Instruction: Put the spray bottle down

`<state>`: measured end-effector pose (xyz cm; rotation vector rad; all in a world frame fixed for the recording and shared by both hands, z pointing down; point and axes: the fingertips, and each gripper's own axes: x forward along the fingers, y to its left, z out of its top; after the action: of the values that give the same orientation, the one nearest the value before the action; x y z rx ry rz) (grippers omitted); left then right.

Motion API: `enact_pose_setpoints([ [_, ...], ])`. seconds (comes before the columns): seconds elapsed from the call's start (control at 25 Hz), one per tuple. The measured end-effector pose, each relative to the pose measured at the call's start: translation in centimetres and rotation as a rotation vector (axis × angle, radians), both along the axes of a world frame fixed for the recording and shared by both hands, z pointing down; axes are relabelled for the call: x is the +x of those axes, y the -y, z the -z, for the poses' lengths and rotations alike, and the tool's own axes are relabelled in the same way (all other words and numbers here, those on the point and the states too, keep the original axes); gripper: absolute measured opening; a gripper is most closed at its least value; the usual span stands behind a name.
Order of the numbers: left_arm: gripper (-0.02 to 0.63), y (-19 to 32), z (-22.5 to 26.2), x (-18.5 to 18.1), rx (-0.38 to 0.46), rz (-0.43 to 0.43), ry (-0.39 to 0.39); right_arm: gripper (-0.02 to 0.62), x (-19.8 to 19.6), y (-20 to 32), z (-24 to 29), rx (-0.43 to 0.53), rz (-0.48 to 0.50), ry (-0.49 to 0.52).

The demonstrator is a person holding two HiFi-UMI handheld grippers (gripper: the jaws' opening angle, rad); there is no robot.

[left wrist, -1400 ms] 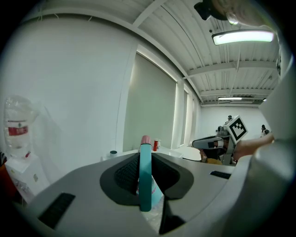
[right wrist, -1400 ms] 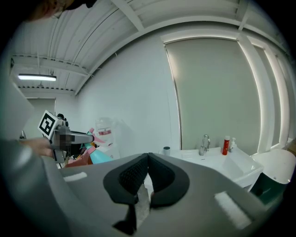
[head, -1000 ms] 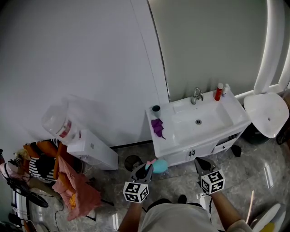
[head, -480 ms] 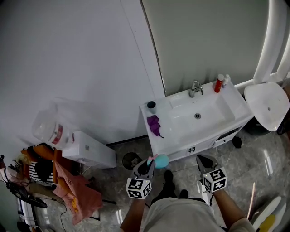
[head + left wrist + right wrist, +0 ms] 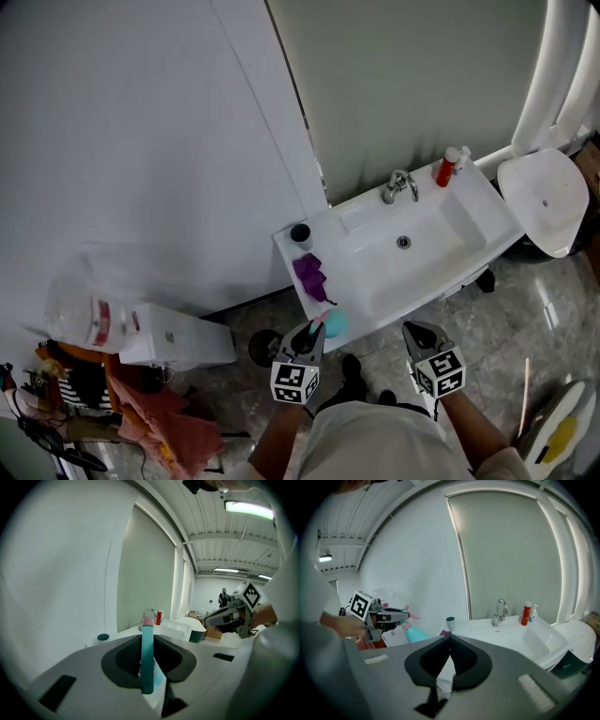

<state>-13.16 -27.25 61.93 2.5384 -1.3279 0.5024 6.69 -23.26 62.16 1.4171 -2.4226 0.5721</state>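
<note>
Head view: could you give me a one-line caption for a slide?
Left gripper holds a teal spray bottle near the white sink counter; right gripper shut, empty.

The spray bottle (image 5: 335, 324) looked like smooth teal plastic with a pink plastic head. The sink (image 5: 441, 239) was glossy white, ceramic by its look, and its tap (image 5: 398, 184) was shiny metal. A purple cloth (image 5: 308, 274) looked soft and crumpled. The floor (image 5: 534, 319) was polished, reflective stone-like tile, and the wall (image 5: 141, 141) was matt white.
</note>
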Motion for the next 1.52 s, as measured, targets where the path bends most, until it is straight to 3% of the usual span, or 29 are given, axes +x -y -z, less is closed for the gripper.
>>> enact_pose_setpoints([
  [0.36, 0.069, 7.8, -6.0, 1.3, -0.039, -0.151, 0.066, 0.011, -1.2, 2.8, -3.7, -0.087, -0.078, -0.06],
  [0.72, 0.069, 12.0, -11.5, 2.5, -0.081, -0.244, 0.167, 0.011, -1.9, 4.5, -5.7, -0.144, -0.157, -0.048],
  [1.12, 0.067, 14.4, -15.4, 3.6, -0.13, -0.253, 0.223, 0.011, -0.4, 5.7, -7.1, -0.181, -0.171, -0.041],
  [1.52, 0.069, 15.2, -16.9, 5.1, -0.159, -0.242, 0.239, 0.011, -0.1, 7.0, -8.2, -0.211, -0.109, -0.045],
])
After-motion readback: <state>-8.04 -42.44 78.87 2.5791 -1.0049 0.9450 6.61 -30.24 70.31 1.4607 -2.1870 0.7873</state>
